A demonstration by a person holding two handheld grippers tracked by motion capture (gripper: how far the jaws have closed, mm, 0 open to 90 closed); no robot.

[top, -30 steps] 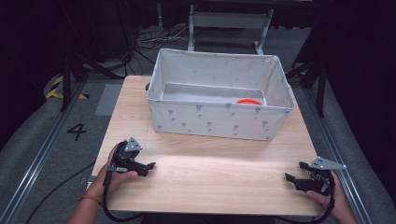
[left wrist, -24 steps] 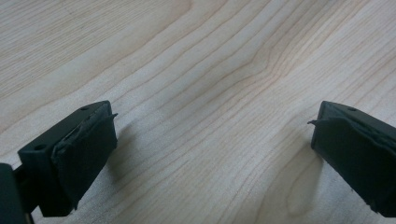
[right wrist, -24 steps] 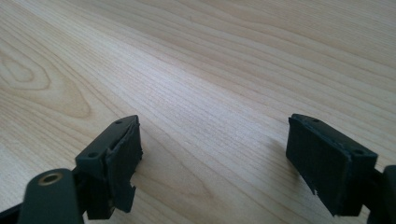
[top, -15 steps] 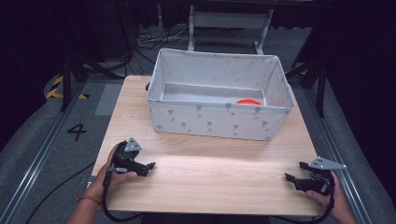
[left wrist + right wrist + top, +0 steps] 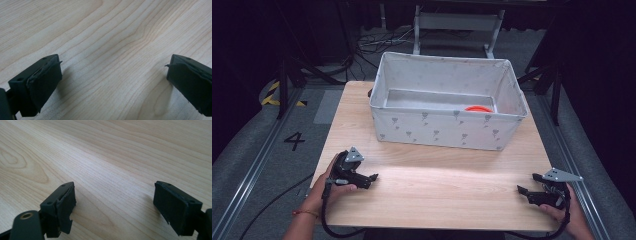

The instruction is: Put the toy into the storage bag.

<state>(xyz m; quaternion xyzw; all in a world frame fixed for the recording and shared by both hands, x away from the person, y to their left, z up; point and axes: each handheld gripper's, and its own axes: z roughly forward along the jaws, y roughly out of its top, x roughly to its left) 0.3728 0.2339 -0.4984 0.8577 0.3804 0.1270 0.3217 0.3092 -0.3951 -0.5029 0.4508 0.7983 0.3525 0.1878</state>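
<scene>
The left claw (image 5: 373, 178) rests on the wooden tabletop (image 5: 437, 185) near its front left corner, held by the person's left hand (image 5: 324, 190). Its jaws stand wide apart and hold nothing; in the left gripper view, bare wood grain lies between the two black pads (image 5: 45, 82). The right claw (image 5: 528, 189) rests near the front right corner, held by the right hand (image 5: 568, 212), with a grey three-cornered plate (image 5: 562, 175) on top. Its jaws are likewise spread and empty; in the right gripper view, plain wood lies between the pads (image 5: 65, 202).

The two claws are well apart, one at each side of the front edge. The stretch of tabletop between them carries no object.

A white fabric bin (image 5: 447, 131) with a small grey pattern stands on the rear half of the tabletop, well apart from both claws. An orange object (image 5: 478, 108) lies on the bin floor toward its right side; the near wall hides its lower part, so its shape cannot be told.

Beyond the tabletop: a metal frame (image 5: 457, 22), loose cables (image 5: 377, 42) on the floor, and a floor marking "4" (image 5: 294, 141) at the left.
</scene>
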